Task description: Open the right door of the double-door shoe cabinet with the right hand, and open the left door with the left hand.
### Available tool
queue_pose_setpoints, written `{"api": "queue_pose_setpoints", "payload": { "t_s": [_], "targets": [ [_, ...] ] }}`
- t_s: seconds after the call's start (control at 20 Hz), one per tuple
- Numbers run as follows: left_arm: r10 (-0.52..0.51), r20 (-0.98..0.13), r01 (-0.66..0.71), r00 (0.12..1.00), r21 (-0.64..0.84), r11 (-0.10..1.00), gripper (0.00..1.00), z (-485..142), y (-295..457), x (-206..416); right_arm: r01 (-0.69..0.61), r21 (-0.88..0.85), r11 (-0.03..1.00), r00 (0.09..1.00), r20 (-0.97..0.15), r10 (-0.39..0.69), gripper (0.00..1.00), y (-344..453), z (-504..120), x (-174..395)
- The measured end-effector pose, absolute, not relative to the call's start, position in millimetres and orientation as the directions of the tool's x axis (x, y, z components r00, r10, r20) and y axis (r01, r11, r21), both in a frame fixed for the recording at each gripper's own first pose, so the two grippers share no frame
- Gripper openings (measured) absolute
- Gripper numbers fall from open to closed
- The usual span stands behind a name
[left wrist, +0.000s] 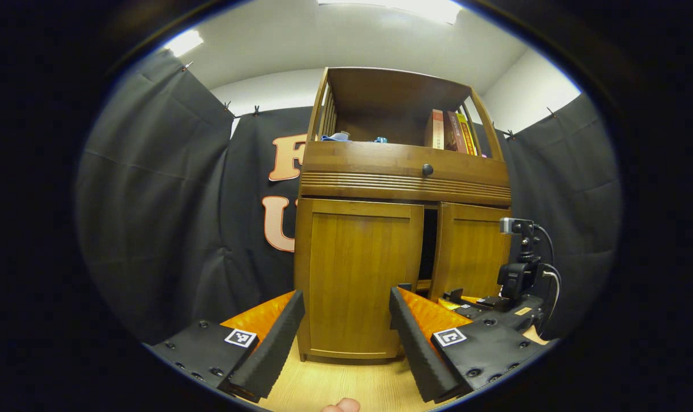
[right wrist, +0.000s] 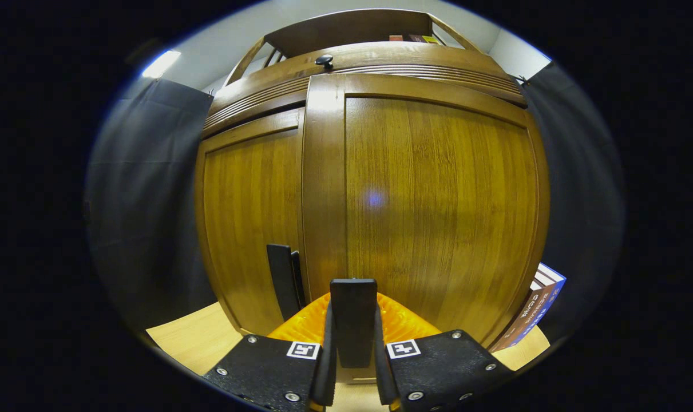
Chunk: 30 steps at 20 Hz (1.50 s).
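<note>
The wooden shoe cabinet (left wrist: 403, 171) stands straight ahead in the left gripper view. Its left door (left wrist: 357, 274) looks flush and closed. Its right door (left wrist: 472, 252) stands slightly ajar, with a dark gap along its inner edge. My left gripper (left wrist: 347, 294) is open, just short of the left door's lower part. The right gripper (left wrist: 458, 297) sits low against the right door's inner bottom corner. In the right gripper view the right door (right wrist: 438, 194) looms very close, the left door (right wrist: 249, 217) is beside it, and my right gripper (right wrist: 353, 283) is shut with its pads together.
A drawer with a dark knob (left wrist: 427, 169) runs above the doors, and books (left wrist: 452, 131) stand on the open shelf on top. More books (right wrist: 529, 312) lean beside the cabinet's right side. The cabinet rests on a light wooden surface (left wrist: 346, 383). Black cloth hangs all around.
</note>
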<state>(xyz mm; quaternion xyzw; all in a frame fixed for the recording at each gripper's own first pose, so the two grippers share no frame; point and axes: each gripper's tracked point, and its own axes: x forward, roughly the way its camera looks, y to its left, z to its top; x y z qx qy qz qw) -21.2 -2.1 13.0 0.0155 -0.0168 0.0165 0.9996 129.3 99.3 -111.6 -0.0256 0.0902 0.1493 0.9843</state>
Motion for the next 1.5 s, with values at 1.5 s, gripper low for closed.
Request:
{"api": "queue_pose_setpoints", "payload": {
  "t_s": [1.5],
  "targets": [
    [-0.051,0.023,0.051,0.998,0.016,0.999,0.94,-7,-58,3,-0.134,-0.013,0.991,0.966,-0.226,0.128,0.12,-43,-129,4]
  ]
}}
